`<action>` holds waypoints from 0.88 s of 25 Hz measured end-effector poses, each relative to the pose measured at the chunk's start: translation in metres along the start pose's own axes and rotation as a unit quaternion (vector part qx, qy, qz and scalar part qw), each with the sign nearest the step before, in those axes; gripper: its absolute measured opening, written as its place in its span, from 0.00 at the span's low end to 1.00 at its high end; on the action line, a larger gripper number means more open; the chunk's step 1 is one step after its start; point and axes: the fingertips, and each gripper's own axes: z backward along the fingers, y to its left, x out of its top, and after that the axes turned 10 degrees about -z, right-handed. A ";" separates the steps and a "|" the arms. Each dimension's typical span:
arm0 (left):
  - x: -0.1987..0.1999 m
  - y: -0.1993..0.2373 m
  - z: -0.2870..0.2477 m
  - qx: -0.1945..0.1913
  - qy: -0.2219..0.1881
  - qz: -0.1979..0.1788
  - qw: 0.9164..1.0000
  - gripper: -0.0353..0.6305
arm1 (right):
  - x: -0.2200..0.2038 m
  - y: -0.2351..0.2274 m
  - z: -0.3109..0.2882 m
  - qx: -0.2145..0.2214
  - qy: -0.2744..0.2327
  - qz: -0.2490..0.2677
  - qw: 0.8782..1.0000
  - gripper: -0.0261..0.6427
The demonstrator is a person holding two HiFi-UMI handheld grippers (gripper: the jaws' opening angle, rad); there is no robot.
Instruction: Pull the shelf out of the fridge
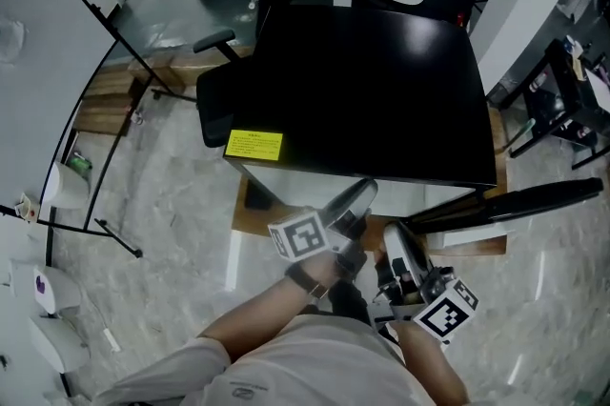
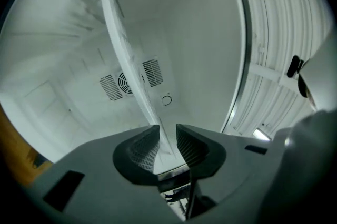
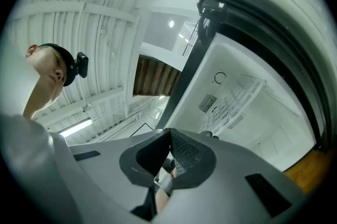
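Observation:
A black mini fridge (image 1: 362, 90) stands in front of me, its door (image 1: 519, 202) swung open to the right. Inside the white cavity a white shelf (image 2: 124, 44) shows edge-on and runs down into my left gripper (image 2: 167, 136), whose jaws are shut on its front edge. In the head view the left gripper (image 1: 360, 194) reaches under the fridge's top edge, so the shelf is hidden there. My right gripper (image 1: 395, 234) hangs just right of it outside the opening; its jaws (image 3: 169, 136) meet with nothing between them. From there the shelf (image 3: 239, 97) shows as a wire grid.
A black office chair (image 1: 224, 94) stands against the fridge's left side, above a yellow label (image 1: 254, 145). The fridge rests on a wooden board (image 1: 250, 204). A black stand's legs (image 1: 95, 225) spread at left and a black rack (image 1: 562, 109) stands at right.

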 end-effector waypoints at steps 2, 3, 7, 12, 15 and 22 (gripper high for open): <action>0.003 0.001 -0.009 -0.001 -0.030 0.013 0.999 0.18 | 0.001 0.006 -0.001 0.015 0.012 0.002 1.000 0.06; 0.003 0.001 -0.012 0.000 -0.041 0.017 0.999 0.18 | 0.001 0.009 -0.002 0.022 0.018 0.003 1.000 0.06; -0.007 -0.001 -0.015 0.021 -0.051 0.039 0.998 0.18 | 0.003 0.015 -0.002 0.039 0.037 0.006 0.999 0.06; -0.015 -0.002 -0.013 0.018 -0.056 0.044 0.997 0.18 | 0.007 0.019 -0.003 0.057 0.053 0.007 0.997 0.06; -0.014 0.009 -0.019 0.028 -0.062 0.051 0.996 0.18 | 0.008 0.020 -0.003 0.064 0.058 0.004 0.996 0.06; -0.006 0.023 -0.037 0.028 -0.103 0.105 0.989 0.18 | 0.017 0.020 0.002 0.072 0.062 0.007 0.995 0.06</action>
